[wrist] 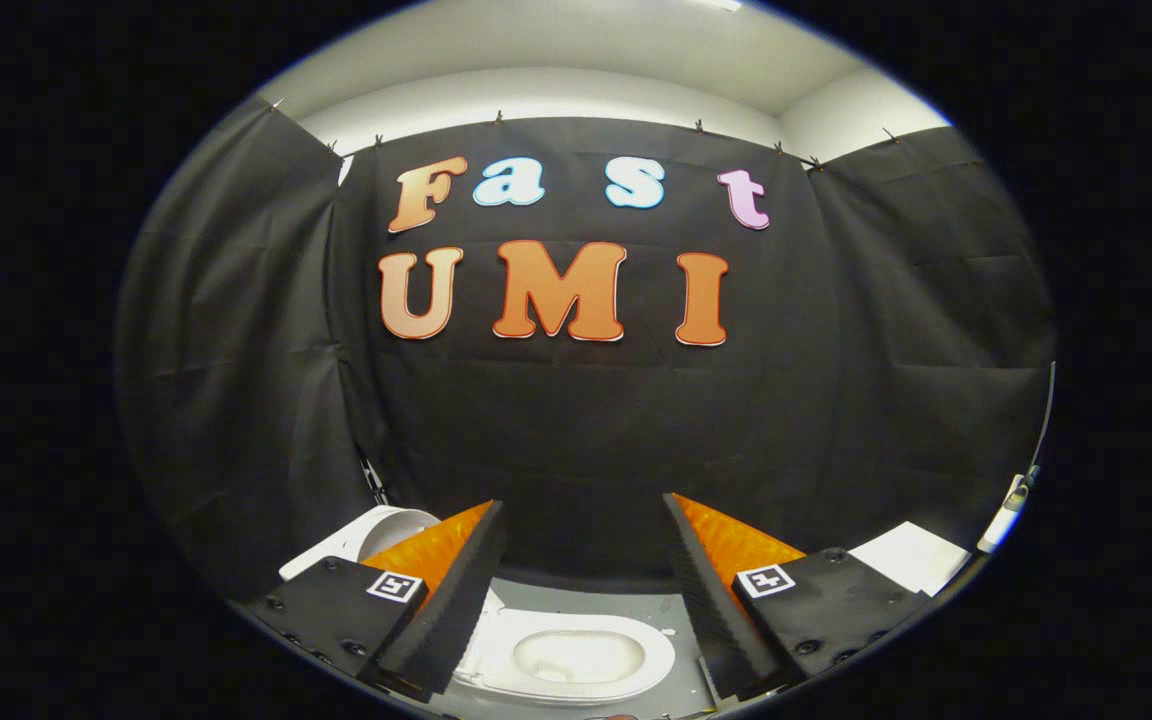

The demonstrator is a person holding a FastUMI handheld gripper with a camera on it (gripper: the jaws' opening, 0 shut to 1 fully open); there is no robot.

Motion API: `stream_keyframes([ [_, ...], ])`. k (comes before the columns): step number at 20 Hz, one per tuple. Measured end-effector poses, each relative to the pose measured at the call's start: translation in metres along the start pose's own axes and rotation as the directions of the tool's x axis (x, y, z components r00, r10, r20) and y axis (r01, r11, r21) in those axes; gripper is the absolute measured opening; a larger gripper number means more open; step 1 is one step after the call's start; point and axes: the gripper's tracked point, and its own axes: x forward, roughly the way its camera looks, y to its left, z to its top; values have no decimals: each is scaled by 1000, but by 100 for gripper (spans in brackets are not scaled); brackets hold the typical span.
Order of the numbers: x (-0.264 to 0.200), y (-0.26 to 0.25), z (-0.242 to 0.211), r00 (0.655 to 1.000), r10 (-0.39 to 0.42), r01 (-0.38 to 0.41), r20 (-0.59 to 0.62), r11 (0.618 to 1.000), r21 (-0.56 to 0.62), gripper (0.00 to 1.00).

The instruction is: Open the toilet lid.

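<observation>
A small white toilet sits low between my two fingers, seen from above, with its oval seat ring and bowl showing. A white rounded part, which looks like the lid, stands raised at the toilet's left end, partly hidden behind my left finger. My gripper hangs above the toilet, open wide, with nothing between its fingers. Both fingertips point at the black cloth wall beyond the toilet.
The toilet rests on a grey surface that ends at the black cloth wall. A white sheet lies beyond my right finger. A white object sits further right by the cloth's edge.
</observation>
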Motion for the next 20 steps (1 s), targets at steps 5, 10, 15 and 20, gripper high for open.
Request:
stream_keyframes([
  [5,45,-42,9,998,53,-55,35,997,57,98],
  [10,76,-80,29,998,17,-21,67,998,61,99],
  [15,87,-87,49,996,20,-25,90,998,53,98],
  [20,86,-79,24,997,35,-43,63,990,131,98],
])
